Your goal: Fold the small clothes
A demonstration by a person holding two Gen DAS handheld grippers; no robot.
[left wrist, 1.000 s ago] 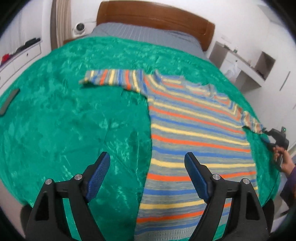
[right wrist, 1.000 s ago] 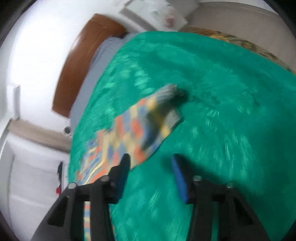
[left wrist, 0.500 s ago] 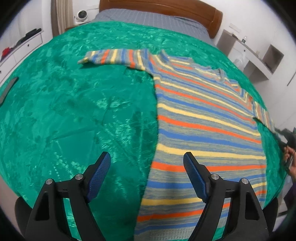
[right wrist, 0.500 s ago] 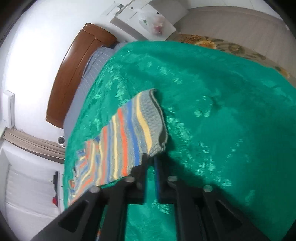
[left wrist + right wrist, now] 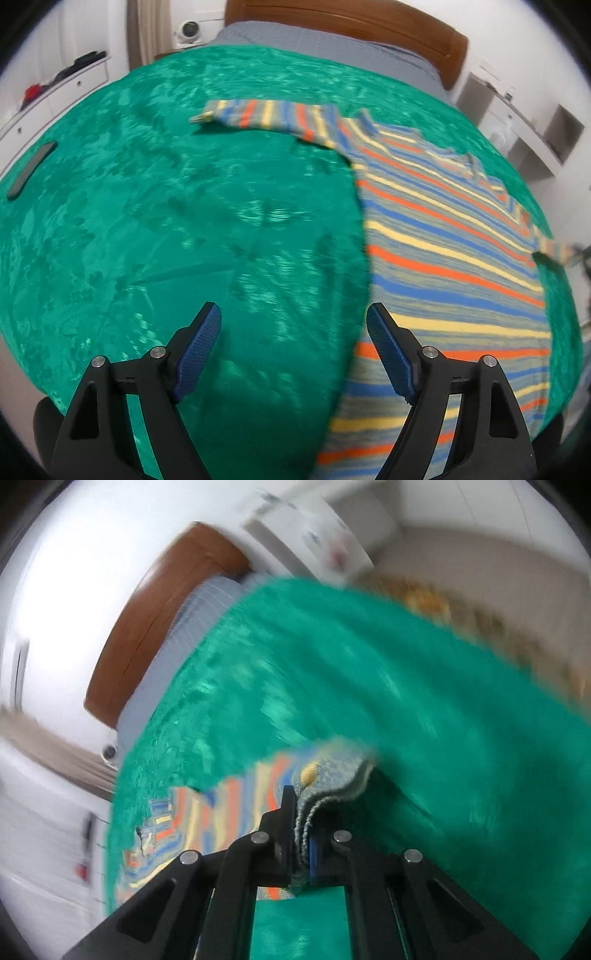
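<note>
A striped sweater [image 5: 443, 258] in grey, blue, orange and yellow lies spread on the green bedspread [image 5: 184, 221], one sleeve [image 5: 266, 114] stretched out to the left. My left gripper [image 5: 295, 343] hovers open over the sweater's left edge near the hem, nothing between its blue pads. In the right wrist view my right gripper [image 5: 302, 834] is shut on the cuff of the other sleeve [image 5: 332, 775], which is lifted off the bedspread [image 5: 406, 701]; the rest of the sweater [image 5: 207, 812] trails away to the left, blurred.
A wooden headboard [image 5: 351, 26] and grey sheet [image 5: 314, 48] lie at the far end. White drawers [image 5: 48, 99] stand left, white shelving [image 5: 524, 122] right. A dark flat object [image 5: 31, 170] rests on the bedspread's left edge. A round white device [image 5: 190, 29] sits by the headboard.
My right gripper closed on the sleeve cuff and raised it off the bed. My left gripper sank lower and shifted toward the sweater's left edge, still open.
</note>
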